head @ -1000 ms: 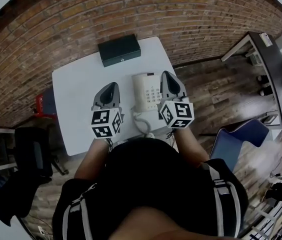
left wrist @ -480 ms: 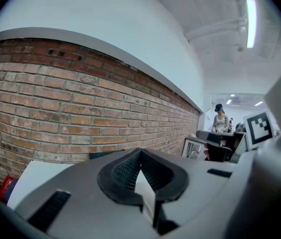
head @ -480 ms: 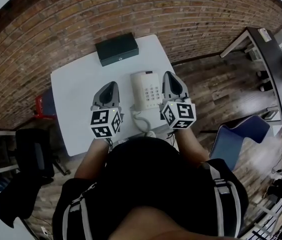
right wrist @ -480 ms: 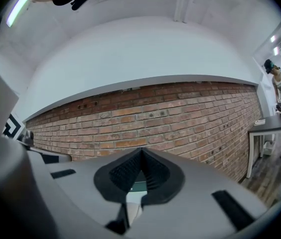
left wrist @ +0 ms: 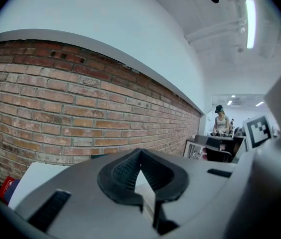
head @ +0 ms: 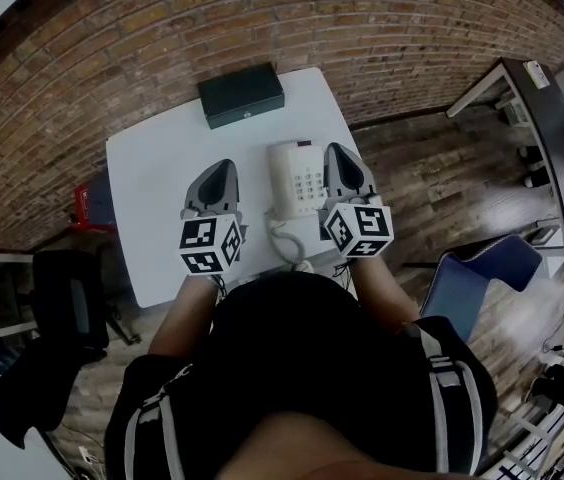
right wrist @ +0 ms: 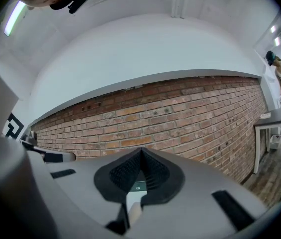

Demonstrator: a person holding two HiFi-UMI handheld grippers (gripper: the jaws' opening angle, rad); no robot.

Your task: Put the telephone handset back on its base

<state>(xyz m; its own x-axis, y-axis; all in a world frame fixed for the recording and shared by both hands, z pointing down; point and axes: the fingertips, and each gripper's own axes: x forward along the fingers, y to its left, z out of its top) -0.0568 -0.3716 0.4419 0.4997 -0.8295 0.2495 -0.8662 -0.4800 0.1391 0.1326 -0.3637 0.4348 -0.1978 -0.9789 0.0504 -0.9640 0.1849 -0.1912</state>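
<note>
Item: telephone base (head: pixel 307 183), white, keypad up, on the white surface (head: pixel 162 168), between the two tongs.
Handset: the handset (head: pixel 280 178) appears to lie along the base's left side, apparently seated. The head view is too small to confirm this.
Cord: the coiled cord (head: pixel 284 243) loops off the near end toward the person.
Left tongs (head: pixel 220 176): closed, tips meeting, nothing between them. They are just left of the telephone and not touching it.
Right tongs (head: pixel 338 160): closed and empty, close by the base's right edge.
Progress: the replacing looks done or nearly done. At most, a check that the handset sits flush remains.
Head view only: telephone, cord, black box (head: pixel 241 95) at the far edge.
Gripper views only: ribbed pads meeting at the tips on the left tongs (left wrist: pixel 140 151) and right tongs (right wrist: pixel 141 151). Brick wall (right wrist: pixel 180 118) beyond, no telephone.
</note>
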